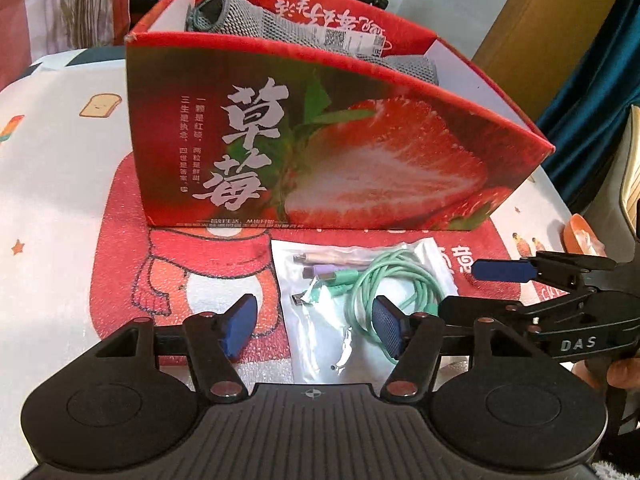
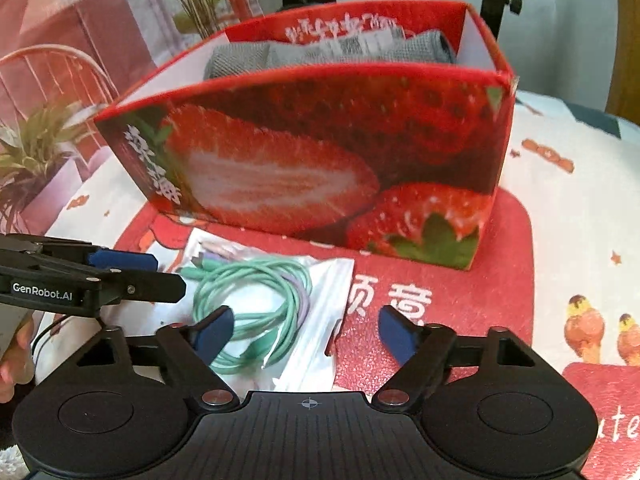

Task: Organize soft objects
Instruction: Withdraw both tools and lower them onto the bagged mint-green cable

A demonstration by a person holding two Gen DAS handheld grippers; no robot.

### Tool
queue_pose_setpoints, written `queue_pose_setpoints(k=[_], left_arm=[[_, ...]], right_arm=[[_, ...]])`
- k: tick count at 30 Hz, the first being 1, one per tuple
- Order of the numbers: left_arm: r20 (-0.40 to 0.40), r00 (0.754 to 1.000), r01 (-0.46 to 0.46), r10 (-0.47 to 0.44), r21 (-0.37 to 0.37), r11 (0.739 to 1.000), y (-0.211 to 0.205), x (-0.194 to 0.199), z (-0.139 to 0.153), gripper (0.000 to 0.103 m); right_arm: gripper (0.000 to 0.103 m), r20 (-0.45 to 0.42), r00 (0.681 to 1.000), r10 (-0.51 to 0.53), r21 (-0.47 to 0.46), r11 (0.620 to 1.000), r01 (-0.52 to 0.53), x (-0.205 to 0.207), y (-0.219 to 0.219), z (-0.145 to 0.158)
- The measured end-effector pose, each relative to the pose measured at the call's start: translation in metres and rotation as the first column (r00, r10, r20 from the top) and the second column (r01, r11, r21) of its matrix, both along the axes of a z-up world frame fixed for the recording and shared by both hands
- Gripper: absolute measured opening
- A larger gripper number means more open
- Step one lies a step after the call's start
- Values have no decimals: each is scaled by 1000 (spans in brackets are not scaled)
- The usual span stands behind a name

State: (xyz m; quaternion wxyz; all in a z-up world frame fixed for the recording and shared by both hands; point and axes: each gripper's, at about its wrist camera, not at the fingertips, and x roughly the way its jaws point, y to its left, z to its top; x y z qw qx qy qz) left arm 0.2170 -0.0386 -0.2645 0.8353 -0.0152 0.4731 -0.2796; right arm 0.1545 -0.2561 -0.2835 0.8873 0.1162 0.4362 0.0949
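Left wrist view: "DAS"-marked right gripper [image 1: 472, 288] and left gripper [image 1: 316, 326] gape unladen over bagged cable [image 1: 384, 280].

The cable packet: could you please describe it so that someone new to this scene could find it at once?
Find the tall red strawberry box standing on the red mat. Directly in front of it, flat on the mat, lies a clear plastic packet. It alone is see-through, with coiled mint-green cables inside, unlike the grey knitted cloth up in the box.
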Motion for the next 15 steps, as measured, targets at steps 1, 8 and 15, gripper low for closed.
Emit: queue_pose_setpoints(k=[1,8,15], left_arm=[[-3,1000,3,-3,6,1000,-1,1,-1,66],[-14,1000,10,-10,12,1000,-6,7,-4,65],[-27,999,41,-40,15,999,-13,14,-4,65]], right_arm=[[71,-12,1000,0,3,1000,0,2,0,-1],[66,-29,999,30,-40,999,-31,11,7,-3],[65,-43,995,86,-72,993,-89,22,14,-2]])
